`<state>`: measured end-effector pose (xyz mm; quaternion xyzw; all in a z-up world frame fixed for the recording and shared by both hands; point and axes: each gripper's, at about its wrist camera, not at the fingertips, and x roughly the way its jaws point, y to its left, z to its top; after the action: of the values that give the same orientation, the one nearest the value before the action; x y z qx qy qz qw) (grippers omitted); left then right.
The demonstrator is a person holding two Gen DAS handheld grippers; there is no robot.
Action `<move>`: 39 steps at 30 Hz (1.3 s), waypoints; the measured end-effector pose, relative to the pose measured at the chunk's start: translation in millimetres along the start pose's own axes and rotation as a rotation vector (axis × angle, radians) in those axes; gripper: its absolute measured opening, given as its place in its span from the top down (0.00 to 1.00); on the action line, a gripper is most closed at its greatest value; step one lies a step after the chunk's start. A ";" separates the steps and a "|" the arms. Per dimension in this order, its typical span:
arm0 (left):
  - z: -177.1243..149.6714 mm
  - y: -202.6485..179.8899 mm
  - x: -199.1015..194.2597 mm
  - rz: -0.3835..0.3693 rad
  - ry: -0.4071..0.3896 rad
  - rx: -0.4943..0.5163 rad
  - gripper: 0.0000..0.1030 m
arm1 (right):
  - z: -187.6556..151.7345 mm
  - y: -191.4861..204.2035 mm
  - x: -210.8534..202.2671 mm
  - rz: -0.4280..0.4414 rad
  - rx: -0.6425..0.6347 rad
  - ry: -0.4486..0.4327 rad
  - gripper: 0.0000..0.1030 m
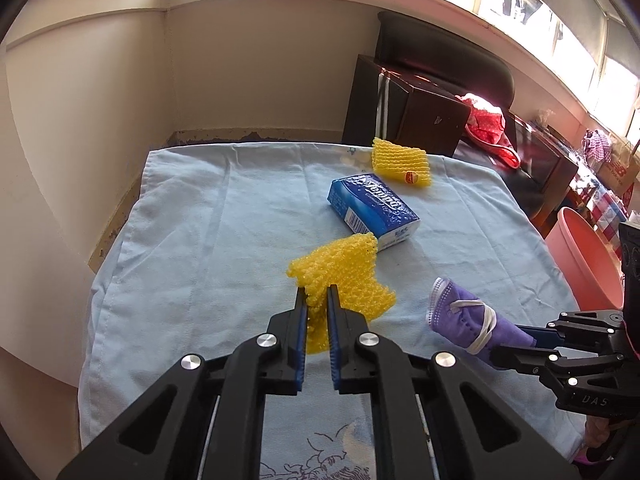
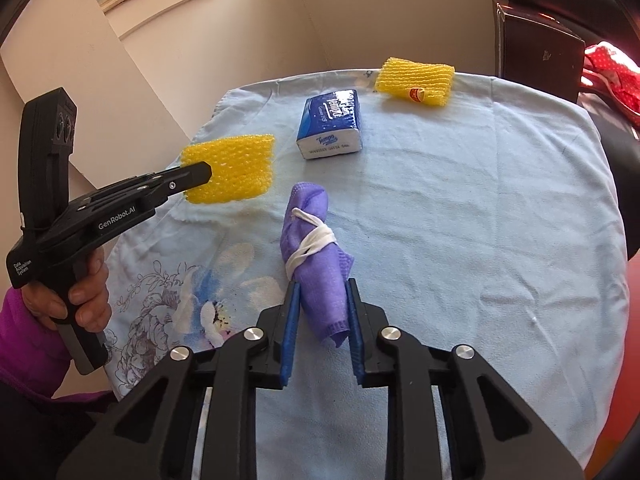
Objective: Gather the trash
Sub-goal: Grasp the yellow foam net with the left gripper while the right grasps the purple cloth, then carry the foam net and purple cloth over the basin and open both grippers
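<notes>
My left gripper (image 1: pixel 317 294) is shut on a yellow foam fruit net (image 1: pixel 340 270), which hangs lifted off the light blue cloth (image 1: pixel 192 240); the same left gripper (image 2: pixel 204 174) and its net (image 2: pixel 236 168) show at the left of the right wrist view. My right gripper (image 2: pixel 323 286) is shut on a rolled purple face mask (image 2: pixel 316 248) bound with its white ear loops; in the left wrist view that mask (image 1: pixel 464 320) sticks out of the right gripper (image 1: pixel 524 338). A second yellow foam net (image 1: pixel 400 160) (image 2: pixel 416 80) lies at the table's far edge.
A blue Tempo tissue pack (image 1: pixel 372 208) (image 2: pixel 330 124) lies mid-table behind the held net. A pink bin (image 1: pixel 584 260) stands off the table's right edge. Dark boxes (image 1: pixel 408 112) and red fabric (image 1: pixel 488 124) sit behind the table. A hand (image 2: pixel 84 292) in a purple sleeve grips the left handle.
</notes>
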<state>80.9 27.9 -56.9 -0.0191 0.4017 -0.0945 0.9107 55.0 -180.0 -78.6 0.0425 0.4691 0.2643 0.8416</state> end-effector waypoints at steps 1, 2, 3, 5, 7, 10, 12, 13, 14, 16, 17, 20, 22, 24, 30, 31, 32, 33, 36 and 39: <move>0.7 -2.2 -2.3 -0.005 -0.006 0.001 0.92 | -0.2 -0.8 -3.9 -0.001 0.006 -0.013 0.79; 1.4 -5.1 -5.2 -0.009 -0.013 0.005 0.92 | -0.3 -1.9 -8.3 -0.003 0.011 -0.028 0.79; 2.5 -8.2 -8.1 -0.013 -0.021 0.010 0.92 | -0.3 -2.5 -12.1 -0.008 0.016 -0.043 0.79; 5.0 -14.8 -13.6 -0.024 -0.035 0.016 0.92 | 0.1 -5.0 -20.3 -0.020 0.028 -0.071 0.79; 7.8 -22.8 -18.3 -0.038 -0.049 0.025 0.92 | -0.8 -7.4 -28.5 -0.033 0.040 -0.097 0.79; 11.1 -37.3 -24.3 -0.059 -0.068 0.043 0.92 | -2.1 -11.3 -41.1 -0.054 0.054 -0.132 0.79; 13.6 -47.7 -26.8 -0.075 -0.080 0.055 0.92 | -4.3 -14.1 -49.9 -0.074 0.061 -0.153 0.79; 15.0 -53.3 -27.4 -0.084 -0.085 0.061 0.92 | -5.9 -15.8 -54.5 -0.085 0.066 -0.163 0.79; 16.4 -59.1 -28.1 -0.094 -0.090 0.066 0.92 | -7.4 -18.0 -58.9 -0.097 0.072 -0.174 0.79; 19.4 -72.2 -28.7 -0.111 -0.097 0.081 0.92 | -9.6 -23.3 -65.6 -0.120 0.088 -0.191 0.79; 21.0 -78.8 -29.3 -0.120 -0.101 0.091 0.92 | -11.4 -26.6 -70.0 -0.130 0.099 -0.202 0.79; 26.3 -99.3 -30.7 -0.146 -0.116 0.119 0.92 | -16.1 -38.4 -85.2 -0.165 0.134 -0.238 0.79; 30.0 -113.3 -31.8 -0.167 -0.124 0.135 0.92 | -20.1 -46.7 -97.2 -0.186 0.157 -0.264 0.79; 33.4 -127.6 -31.7 -0.187 -0.128 0.154 0.92 | -24.0 -55.6 -108.6 -0.211 0.181 -0.288 0.79; 40.9 -171.9 -35.9 -0.252 -0.141 0.209 0.92 | -40.0 -83.0 -145.0 -0.289 0.256 -0.358 0.79; 41.5 -179.4 -36.6 -0.263 -0.142 0.221 0.92 | -43.1 -87.6 -150.2 -0.302 0.270 -0.367 0.79; 41.5 -186.8 -37.2 -0.271 -0.143 0.234 0.92 | -46.0 -92.6 -155.3 -0.314 0.284 -0.376 0.79; 41.6 -194.1 -37.3 -0.280 -0.142 0.247 0.92 | -49.2 -97.4 -160.2 -0.325 0.299 -0.384 0.79; 41.3 -215.5 -36.3 -0.305 -0.138 0.282 0.92 | -59.1 -111.9 -173.1 -0.357 0.340 -0.406 0.79; 39.6 -236.6 -36.3 -0.331 -0.135 0.316 0.92 | -67.8 -123.7 -183.8 -0.385 0.379 -0.425 0.79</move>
<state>49.0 -199.1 22.5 0.0518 0.3116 -0.3027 0.8992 -27.2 -387.0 -14.8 0.1629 0.3232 -0.0060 0.9322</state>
